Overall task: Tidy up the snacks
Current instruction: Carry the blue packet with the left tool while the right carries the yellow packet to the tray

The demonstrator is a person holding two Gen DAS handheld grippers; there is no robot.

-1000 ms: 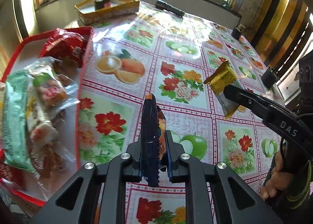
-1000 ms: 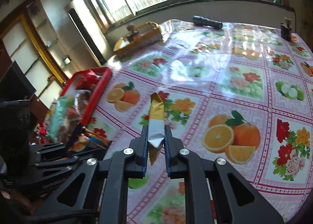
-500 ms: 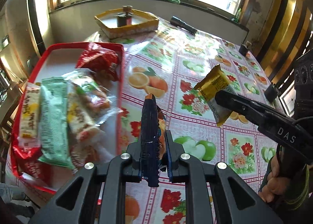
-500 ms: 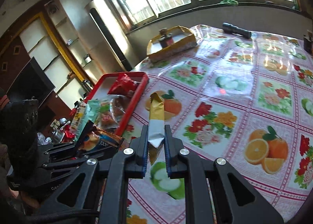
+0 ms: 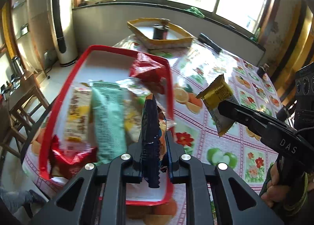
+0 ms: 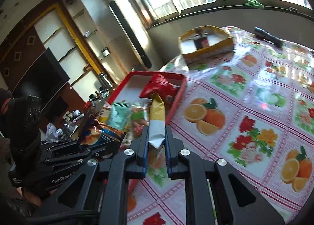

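My left gripper (image 5: 154,138) is shut on a dark blue snack packet (image 5: 150,124) and holds it upright above the near right part of the red tray (image 5: 64,85). The tray holds a red bag (image 5: 149,71), a green packet (image 5: 109,115) and several other snacks. My right gripper (image 6: 156,138) is shut on a yellow and white snack bar (image 6: 157,119), held in the air over the tray's right rim (image 6: 177,97). In the left wrist view the bar (image 5: 217,97) hangs right of the tray. The blue packet (image 6: 102,132) shows at left in the right wrist view.
The table has a fruit and flower patterned oilcloth (image 6: 245,107). A yellow cardboard tray with a small dark jar (image 5: 161,32) stands at the far end. A black torch (image 5: 209,42) lies behind it. A small dark object (image 5: 263,69) stands far right.
Both grippers have moved left with their snacks, from above the bare oilcloth to the red tray. The left one is now above the tray.
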